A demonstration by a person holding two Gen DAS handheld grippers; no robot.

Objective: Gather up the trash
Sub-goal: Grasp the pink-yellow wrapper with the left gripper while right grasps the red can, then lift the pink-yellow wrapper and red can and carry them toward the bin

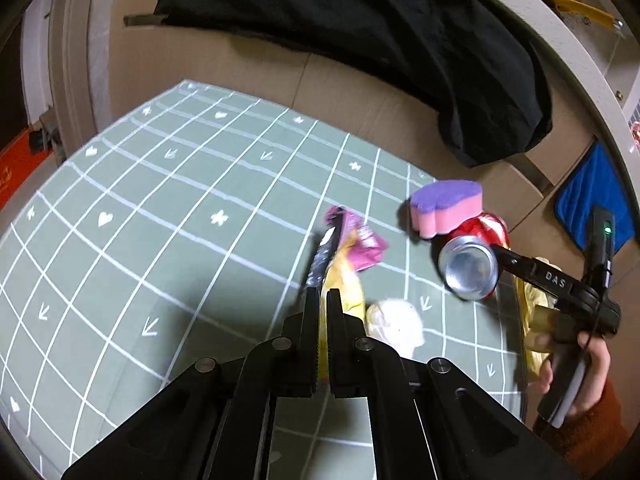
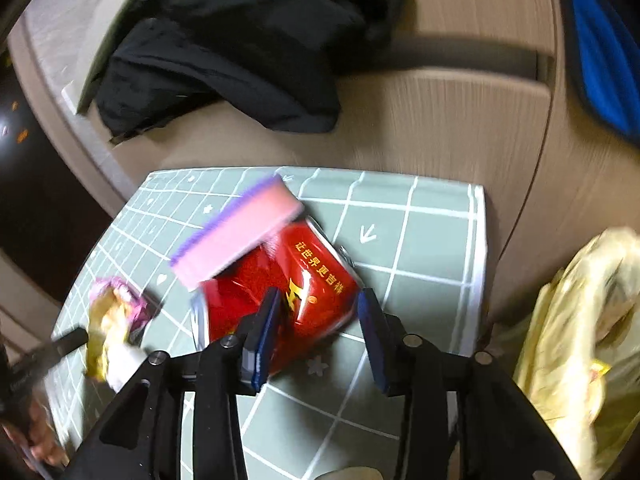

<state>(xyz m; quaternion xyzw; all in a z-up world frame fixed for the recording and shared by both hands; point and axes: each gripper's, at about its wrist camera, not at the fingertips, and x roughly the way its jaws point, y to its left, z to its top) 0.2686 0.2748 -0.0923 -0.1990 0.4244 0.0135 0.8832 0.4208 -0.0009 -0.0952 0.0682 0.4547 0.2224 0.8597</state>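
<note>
The left gripper [image 1: 323,296] is pressed together on a yellow wrapper [image 1: 344,280] above the green grid mat [image 1: 160,220]. The right gripper [image 2: 320,312] is spread, its fingers either side of a red can [image 2: 280,280] lying on the mat. A pink sponge [image 2: 236,232] rests against the can. A yellow bag [image 2: 580,340] sits right of the mat.

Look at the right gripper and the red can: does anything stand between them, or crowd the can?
Nothing lies between them: the right gripper already has its open jaws on either side of the red can. A pink and purple sponge sits against the can's far end, so it may shift when the can is lifted.
</note>
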